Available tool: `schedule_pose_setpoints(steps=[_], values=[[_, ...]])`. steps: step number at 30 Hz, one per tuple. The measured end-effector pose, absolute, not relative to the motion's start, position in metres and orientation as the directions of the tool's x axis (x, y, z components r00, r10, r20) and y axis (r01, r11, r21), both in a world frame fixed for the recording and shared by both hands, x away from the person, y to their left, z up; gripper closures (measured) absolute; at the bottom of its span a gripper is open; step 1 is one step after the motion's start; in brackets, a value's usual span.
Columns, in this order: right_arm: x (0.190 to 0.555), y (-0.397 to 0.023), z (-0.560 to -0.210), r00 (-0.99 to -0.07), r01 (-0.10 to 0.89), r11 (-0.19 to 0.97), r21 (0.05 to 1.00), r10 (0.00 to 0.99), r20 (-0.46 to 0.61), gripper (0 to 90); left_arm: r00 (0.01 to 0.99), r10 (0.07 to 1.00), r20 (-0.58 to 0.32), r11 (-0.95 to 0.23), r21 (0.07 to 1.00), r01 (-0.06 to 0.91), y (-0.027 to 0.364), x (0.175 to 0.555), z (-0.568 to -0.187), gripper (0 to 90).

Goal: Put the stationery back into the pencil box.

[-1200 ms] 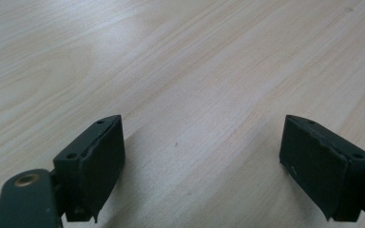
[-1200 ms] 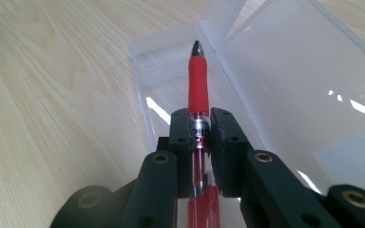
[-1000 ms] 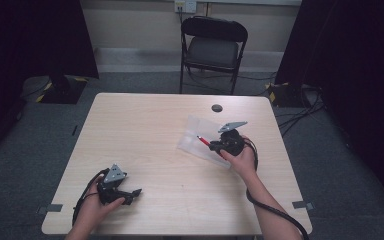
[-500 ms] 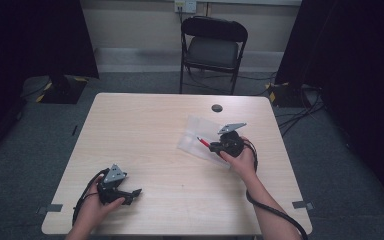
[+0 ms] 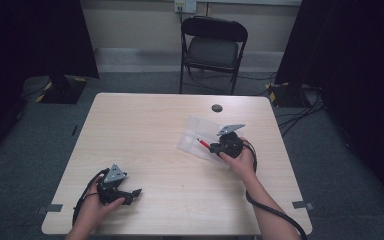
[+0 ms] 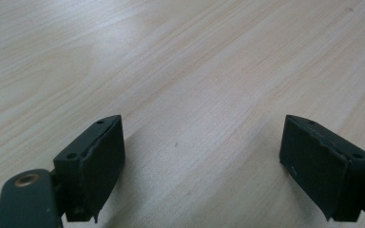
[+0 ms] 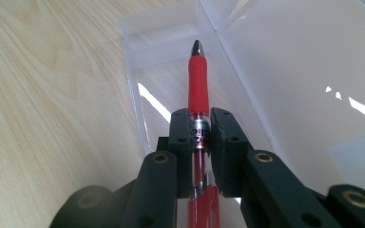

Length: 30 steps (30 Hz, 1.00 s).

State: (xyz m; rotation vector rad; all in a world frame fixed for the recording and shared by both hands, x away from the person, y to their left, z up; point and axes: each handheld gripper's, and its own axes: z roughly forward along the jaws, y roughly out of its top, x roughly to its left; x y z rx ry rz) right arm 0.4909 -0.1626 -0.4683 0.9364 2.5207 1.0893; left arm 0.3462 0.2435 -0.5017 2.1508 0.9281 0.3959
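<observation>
place: recording studio | cues: black curtains [image 5: 30, 40]; folding chair [image 5: 213, 47]; floor cables [image 5: 300, 107]

Both tongs black w/ brass screws; left tongs [image 5: 136, 191] & right tongs [image 5: 211, 147] carry grey 3-cornered plates, black cables; forearms bare.

L hand-held gripper [image 5: 136, 192] jaws wide apart; R hand-held gripper [image 5: 211, 148] jaws clamped.

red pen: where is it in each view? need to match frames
High view: red pen right of table centre, over the clear plastic case, at the right gripper's tip.
Left gripper view: bare wood table between open jaws, no pen here.
Right gripper view: pen centre frame, clamped between the jaws, tip pointing away over the case.
Shared landmark: the light wood tabletop.
</observation>
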Motion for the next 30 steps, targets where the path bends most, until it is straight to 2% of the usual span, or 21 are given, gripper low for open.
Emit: schedule_pose_setpoints(steps=[30], values=[[0.490, -0.163, -0.479, -0.768, 0.470, 0.523, 0.711, 0.640, 0.037, 79.7, 0.689, 0.724, -0.012, -0.458, 0.740, 0.493, 0.244, 0.346, -0.502, 15.1]])
